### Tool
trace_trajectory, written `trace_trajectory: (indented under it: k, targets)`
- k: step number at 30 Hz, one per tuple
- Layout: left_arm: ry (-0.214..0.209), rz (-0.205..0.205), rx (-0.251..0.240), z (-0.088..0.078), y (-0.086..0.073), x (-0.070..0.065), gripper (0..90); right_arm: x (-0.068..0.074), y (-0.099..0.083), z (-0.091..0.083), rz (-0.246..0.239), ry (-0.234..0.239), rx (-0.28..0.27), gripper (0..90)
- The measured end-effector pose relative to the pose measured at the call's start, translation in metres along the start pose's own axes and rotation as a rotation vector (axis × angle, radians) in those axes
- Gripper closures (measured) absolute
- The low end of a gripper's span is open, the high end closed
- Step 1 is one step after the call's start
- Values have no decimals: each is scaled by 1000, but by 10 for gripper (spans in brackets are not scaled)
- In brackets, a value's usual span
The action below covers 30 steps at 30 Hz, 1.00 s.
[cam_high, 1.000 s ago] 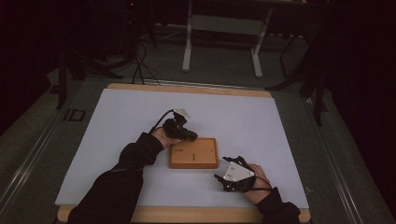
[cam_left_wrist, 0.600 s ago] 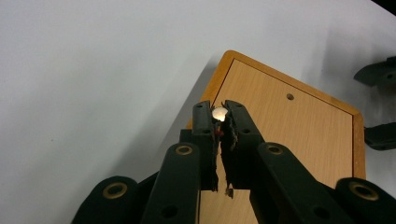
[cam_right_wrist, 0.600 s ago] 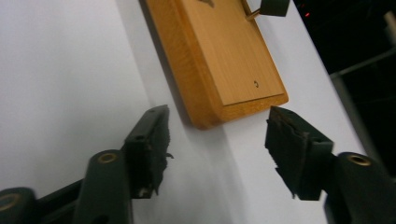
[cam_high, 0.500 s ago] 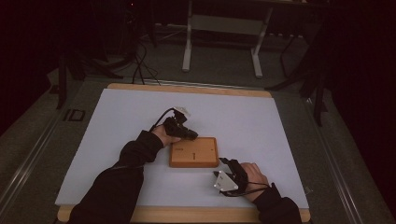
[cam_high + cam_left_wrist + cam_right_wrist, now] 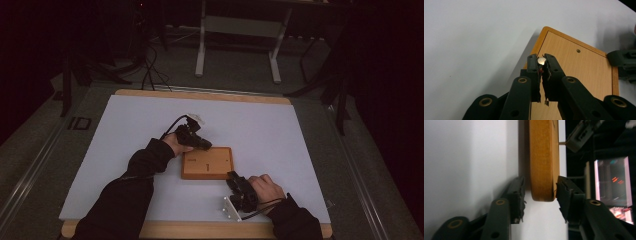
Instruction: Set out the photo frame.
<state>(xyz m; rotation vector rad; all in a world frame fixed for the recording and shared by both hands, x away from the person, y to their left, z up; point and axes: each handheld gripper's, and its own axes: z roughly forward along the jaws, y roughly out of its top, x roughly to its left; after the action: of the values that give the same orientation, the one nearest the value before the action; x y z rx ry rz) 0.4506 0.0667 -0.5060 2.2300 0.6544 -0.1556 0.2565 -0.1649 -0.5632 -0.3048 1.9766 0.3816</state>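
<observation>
A wooden board (image 5: 207,163) lies flat on the white surface (image 5: 280,130), between the two hands.

The left gripper (image 5: 541,61) stands at the far left corner of the board. Its jaws are clenched on a small metal pin with a round shiny head (image 5: 541,60), which sits right at the tips, just above the board's top face. In the high view the same left gripper (image 5: 204,145) is held by the person's left hand (image 5: 175,145), and it touches or nearly touches the board's edge; I cannot tell which.

The right gripper (image 5: 540,191) is at the near right corner of the board. Its jaws have just been closing, and the corner of the board is now between them: one jaw is against the underside near the surface, the other against the top face. A thin gap seems to remain on one side, so I cannot tell whether they press yet. In the high view the right gripper (image 5: 233,176) is in the person's right hand (image 5: 265,187).
</observation>
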Motion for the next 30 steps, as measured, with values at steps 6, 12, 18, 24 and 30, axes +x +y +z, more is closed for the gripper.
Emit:
trace_trajectory:
  k: [6, 12, 18, 24, 30]
  targets:
    - [2, -1, 2, 0, 0, 0, 847, 8, 3, 2, -92, -49, 11, 624]
    - [1, -5, 0, 0, 0, 0, 847, 12, 6, 6, -130, -108, 44, 677]
    - [20, 9, 3, 0, 0, -3, 845, 11, 7, 7, -123, -95, 49, 684]
    - [52, 38, 7, 0, 2, -7, 840, 8, 6, 6, -118, -80, 32, 685]
    - [81, 70, -33, -7, 4, -13, 647, 6, 6, 4, -107, -65, 23, 685]
